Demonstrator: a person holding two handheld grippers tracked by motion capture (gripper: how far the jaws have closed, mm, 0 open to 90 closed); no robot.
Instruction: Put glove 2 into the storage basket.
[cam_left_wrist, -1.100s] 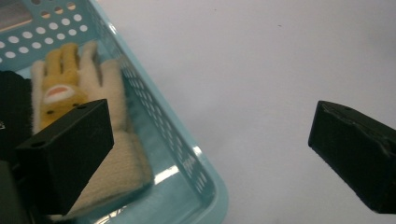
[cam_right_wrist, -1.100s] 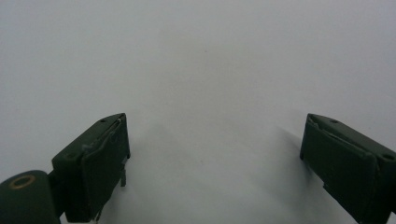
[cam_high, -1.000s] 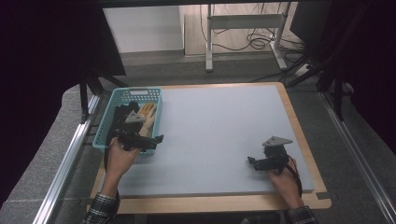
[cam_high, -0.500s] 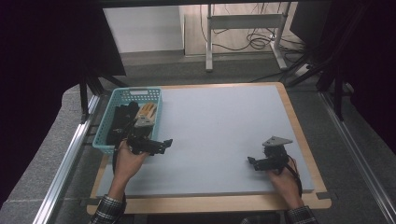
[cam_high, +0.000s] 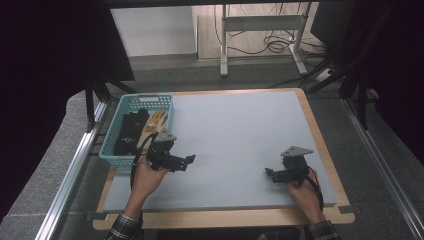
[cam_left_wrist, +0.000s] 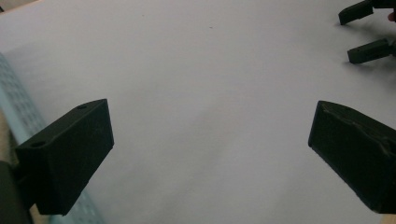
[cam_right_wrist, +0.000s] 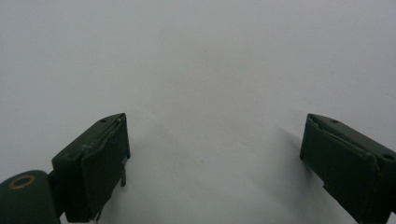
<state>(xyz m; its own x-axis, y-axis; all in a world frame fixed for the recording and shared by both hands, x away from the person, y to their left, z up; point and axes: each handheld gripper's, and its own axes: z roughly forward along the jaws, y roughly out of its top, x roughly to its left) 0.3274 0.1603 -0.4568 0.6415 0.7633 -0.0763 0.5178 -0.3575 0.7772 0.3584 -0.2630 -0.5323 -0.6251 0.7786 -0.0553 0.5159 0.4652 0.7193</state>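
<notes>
The left gripper (cam_high: 189, 160) has swung away from the basket (cam_high: 112, 150) onto the mat (cam_high: 240, 130), jaws spread and empty. The right gripper (cam_high: 270, 173) waits, also released; the gloves (cam_high: 150, 125) remain unpicked.

Two hand-held grippers, both black. The left gripper (cam_high: 190, 160) has a grey three-cornered plate on top and a black cable looping back along the wrist. The right gripper (cam_high: 269, 173) carries the same kind of grey plate, and a thin cable curves round behind the hand. Close up, each jaw is a chunky black block with slanted faces and small round screw holes. The person wears long sleeves in a dark-and-light checked pattern.
</notes>
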